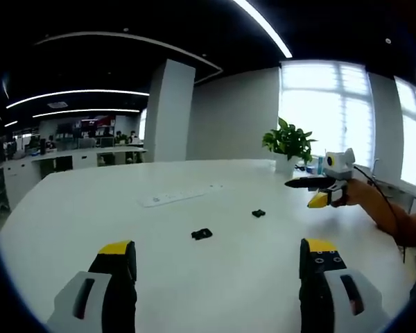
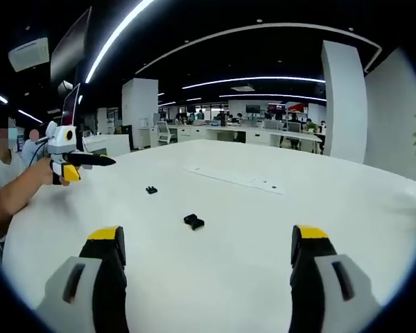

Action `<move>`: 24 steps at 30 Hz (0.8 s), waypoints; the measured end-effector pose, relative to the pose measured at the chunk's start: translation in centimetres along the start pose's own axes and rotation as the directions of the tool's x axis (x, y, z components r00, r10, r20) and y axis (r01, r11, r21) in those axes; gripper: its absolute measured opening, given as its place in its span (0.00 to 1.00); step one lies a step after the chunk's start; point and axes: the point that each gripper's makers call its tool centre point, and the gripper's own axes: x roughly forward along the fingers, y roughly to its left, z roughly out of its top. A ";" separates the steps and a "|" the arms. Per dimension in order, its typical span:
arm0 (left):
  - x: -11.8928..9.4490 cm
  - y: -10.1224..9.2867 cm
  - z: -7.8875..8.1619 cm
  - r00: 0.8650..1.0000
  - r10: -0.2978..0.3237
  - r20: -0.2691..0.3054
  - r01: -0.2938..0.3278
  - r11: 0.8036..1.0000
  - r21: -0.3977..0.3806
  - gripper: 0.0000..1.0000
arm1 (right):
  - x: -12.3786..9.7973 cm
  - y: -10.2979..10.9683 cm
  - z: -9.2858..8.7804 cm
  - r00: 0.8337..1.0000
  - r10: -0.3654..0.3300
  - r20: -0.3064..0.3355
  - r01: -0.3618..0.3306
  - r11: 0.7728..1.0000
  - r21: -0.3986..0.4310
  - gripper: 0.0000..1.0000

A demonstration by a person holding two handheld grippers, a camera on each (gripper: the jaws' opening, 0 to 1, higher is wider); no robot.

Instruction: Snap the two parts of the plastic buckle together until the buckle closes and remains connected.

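Two black buckle halves, one (image 1: 202,234) nearer, one (image 1: 258,213) farther, lie well apart on white table (image 1: 194,277). L gripper (image 1: 218,267) and R gripper (image 2: 206,253) hover above, jaws spread wide, holding nothing.

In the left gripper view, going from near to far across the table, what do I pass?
The left gripper's own jaws, spread apart → larger black buckle part → smaller black buckle part → flat white strip → potted plant at the table's far edge.
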 end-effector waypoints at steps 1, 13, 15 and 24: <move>0.1 -0.1 0.0 1.000 -0.003 -0.004 0.003 1.000 0.003 1.00 | 0.0 0.3 0.0 1.000 0.004 -0.004 -0.004 1.000 -0.002 1.00; 0.4 0.9 0.3 1.000 0.014 -0.009 -0.014 1.000 0.000 1.00 | -0.1 0.1 -0.2 1.000 0.001 -0.027 -0.001 1.000 0.000 1.00; 0.1 1.0 0.7 1.000 0.020 0.009 -0.020 1.000 -0.021 1.00 | -0.2 0.2 -0.3 1.000 0.001 -0.030 -0.001 1.000 0.000 1.00; 0.0 0.7 1.3 0.999 0.016 0.048 -0.016 1.000 -0.012 0.98 | -0.6 -0.3 1.4 0.999 -0.024 0.037 0.024 1.000 0.008 1.00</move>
